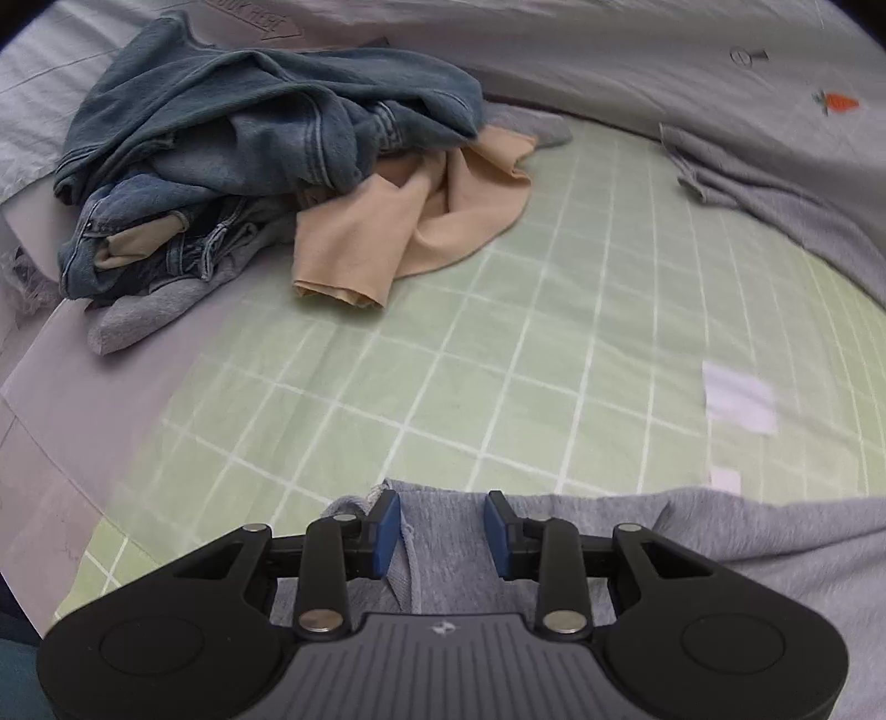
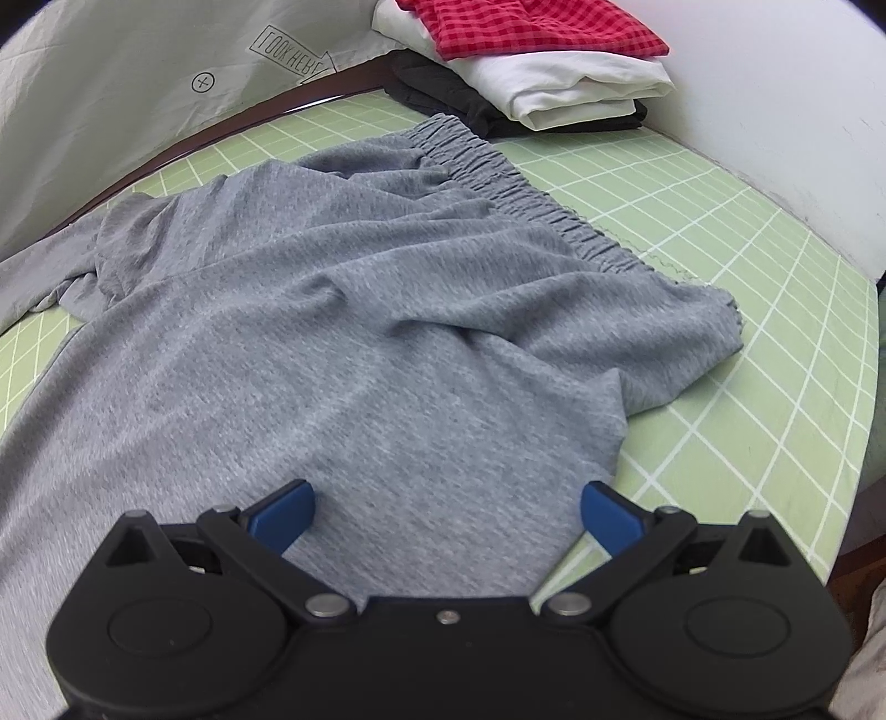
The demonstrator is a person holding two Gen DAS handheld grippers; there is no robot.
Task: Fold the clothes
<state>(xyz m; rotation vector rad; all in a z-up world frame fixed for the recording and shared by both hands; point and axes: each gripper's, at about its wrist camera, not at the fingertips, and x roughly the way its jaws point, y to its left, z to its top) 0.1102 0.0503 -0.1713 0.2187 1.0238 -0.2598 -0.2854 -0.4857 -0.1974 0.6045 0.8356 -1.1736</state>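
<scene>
Grey sweatpants (image 2: 360,310) lie spread on the green checked sheet (image 2: 747,277), with the elastic waistband (image 2: 515,177) at the far right. My right gripper (image 2: 447,515) hovers wide open over the near end of the grey fabric, nothing pinched. In the left wrist view, my left gripper (image 1: 441,531) sits at the edge of the grey sweatpants (image 1: 692,543). A hemmed fold of the cloth runs between its blue pads (image 1: 387,531), with a gap still showing on both sides. The jaws are half closed and not pressing on the cloth.
A heap of unfolded clothes lies at the far left: denim jeans (image 1: 249,122) over a beige garment (image 1: 421,221). A folded stack stands at the far right: red checked cloth (image 2: 531,27), white cloth (image 2: 581,83), black cloth (image 2: 443,94). A grey printed sheet (image 2: 111,83) borders the bed.
</scene>
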